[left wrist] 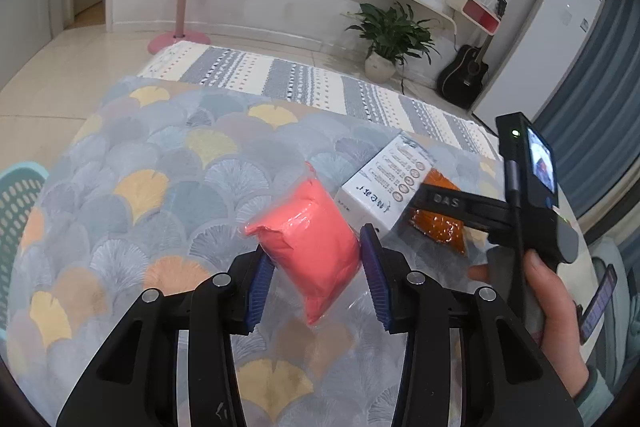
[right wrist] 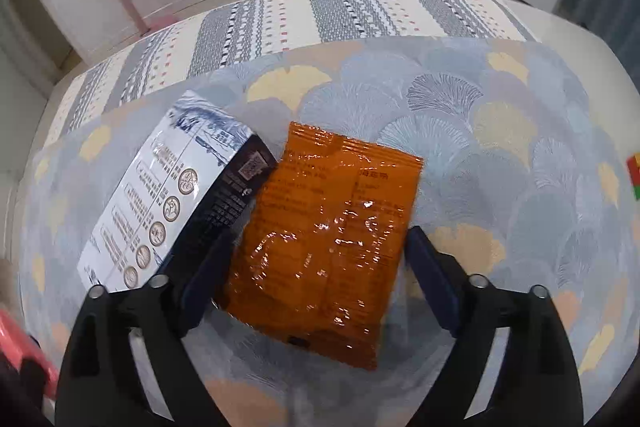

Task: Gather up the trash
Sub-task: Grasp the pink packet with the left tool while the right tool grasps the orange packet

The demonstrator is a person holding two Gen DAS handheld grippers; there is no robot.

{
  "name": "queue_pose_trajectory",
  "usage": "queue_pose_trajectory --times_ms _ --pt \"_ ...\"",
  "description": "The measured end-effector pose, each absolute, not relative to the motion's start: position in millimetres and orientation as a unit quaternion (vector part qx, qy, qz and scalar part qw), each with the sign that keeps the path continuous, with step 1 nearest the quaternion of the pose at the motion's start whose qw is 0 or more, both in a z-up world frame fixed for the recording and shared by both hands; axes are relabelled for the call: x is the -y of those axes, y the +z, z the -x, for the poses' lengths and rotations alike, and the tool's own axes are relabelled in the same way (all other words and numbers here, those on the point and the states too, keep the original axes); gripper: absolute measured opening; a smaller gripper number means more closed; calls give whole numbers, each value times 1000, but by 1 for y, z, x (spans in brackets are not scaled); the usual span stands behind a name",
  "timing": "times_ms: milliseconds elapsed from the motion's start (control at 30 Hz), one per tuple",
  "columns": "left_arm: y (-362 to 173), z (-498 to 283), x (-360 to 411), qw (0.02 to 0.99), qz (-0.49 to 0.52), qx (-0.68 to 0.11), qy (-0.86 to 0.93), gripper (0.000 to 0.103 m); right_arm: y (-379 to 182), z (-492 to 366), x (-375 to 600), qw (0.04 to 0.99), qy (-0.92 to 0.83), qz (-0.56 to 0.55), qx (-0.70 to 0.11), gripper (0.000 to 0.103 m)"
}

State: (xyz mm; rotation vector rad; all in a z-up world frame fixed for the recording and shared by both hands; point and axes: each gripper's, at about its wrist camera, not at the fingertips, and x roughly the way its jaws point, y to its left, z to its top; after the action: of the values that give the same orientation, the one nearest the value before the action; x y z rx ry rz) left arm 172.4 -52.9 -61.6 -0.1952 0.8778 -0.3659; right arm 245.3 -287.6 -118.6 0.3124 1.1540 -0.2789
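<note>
A pink plastic packet [left wrist: 310, 247] lies on the patterned table between the open jaws of my left gripper [left wrist: 316, 281]; whether the blue pads touch its sides I cannot tell. An orange shiny packet [right wrist: 326, 239] lies flat between the open jaws of my right gripper [right wrist: 316, 283]. A white and dark printed box [right wrist: 168, 195] lies just left of the orange packet, against the right gripper's left finger. In the left wrist view the box [left wrist: 384, 183], the orange packet [left wrist: 440, 223] and the right gripper's body [left wrist: 532, 195], held by a hand, show at right.
The table has a fan-pattern cloth [left wrist: 160, 167]. A teal perforated basket [left wrist: 16, 227] stands at the table's left edge. Beyond are a striped rug [left wrist: 300, 83], a pink coat stand [left wrist: 180, 35], a potted plant [left wrist: 384, 39] and a guitar [left wrist: 464, 75].
</note>
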Motion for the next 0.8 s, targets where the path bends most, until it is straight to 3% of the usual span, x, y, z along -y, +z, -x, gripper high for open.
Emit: queue_pose_trajectory --times_ms 167,267,333,433,533,800 --pt "-60 -171 50 885 93 -420 -176 41 -124 -253 277 815 -144 -110 -550 95" --pt "-58 -171 45 887 93 -418 -173 41 -121 -250 280 815 -134 -105 -553 87" --pt "-57 -170 41 888 92 -417 -170 41 -117 -246 283 820 -120 -102 -550 63" --pt "-57 -170 33 890 90 -415 -163 41 -111 -238 287 823 -102 -106 -549 36" --pt "-56 -171 23 892 93 -414 -158 41 -109 -228 292 826 -85 -120 -544 29" --pt "-46 -168 -17 904 98 -396 -131 41 -56 -193 259 867 -34 -113 -483 27"
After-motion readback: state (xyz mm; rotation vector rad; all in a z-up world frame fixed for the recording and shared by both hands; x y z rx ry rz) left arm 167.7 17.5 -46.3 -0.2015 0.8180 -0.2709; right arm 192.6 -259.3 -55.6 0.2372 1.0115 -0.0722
